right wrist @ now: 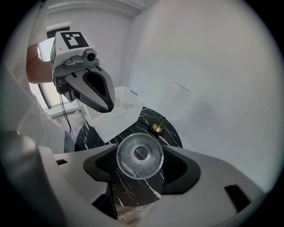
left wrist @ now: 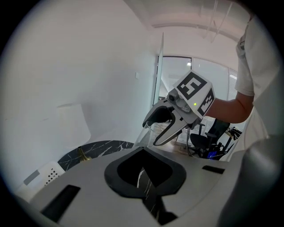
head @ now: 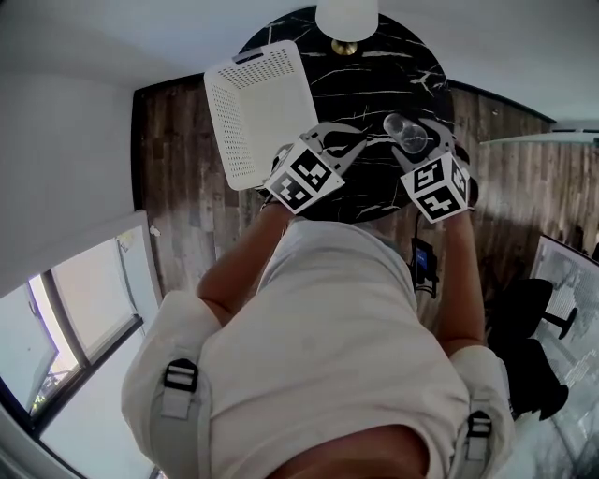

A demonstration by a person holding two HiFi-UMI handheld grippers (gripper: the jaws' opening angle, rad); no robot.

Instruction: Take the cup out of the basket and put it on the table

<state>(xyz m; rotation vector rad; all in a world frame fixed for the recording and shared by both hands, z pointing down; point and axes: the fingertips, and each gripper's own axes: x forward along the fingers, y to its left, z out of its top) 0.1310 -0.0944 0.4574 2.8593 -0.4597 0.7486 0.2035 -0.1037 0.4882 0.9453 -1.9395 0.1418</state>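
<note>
A clear plastic cup sits between the jaws of my right gripper, over the right part of the round black marble table. In the right gripper view the cup appears end-on, with my right gripper shut on it and the table below. The white perforated basket lies on the table's left side; its inside looks empty. Just right of the basket, my left gripper is shut and holds nothing. In its own view the left gripper shows only a thin strip of marble between its jaws.
A lamp with a brass base and white shade stands at the table's far edge. The basket overhangs the table's left rim. Wooden floor surrounds the table, with a black chair at the right.
</note>
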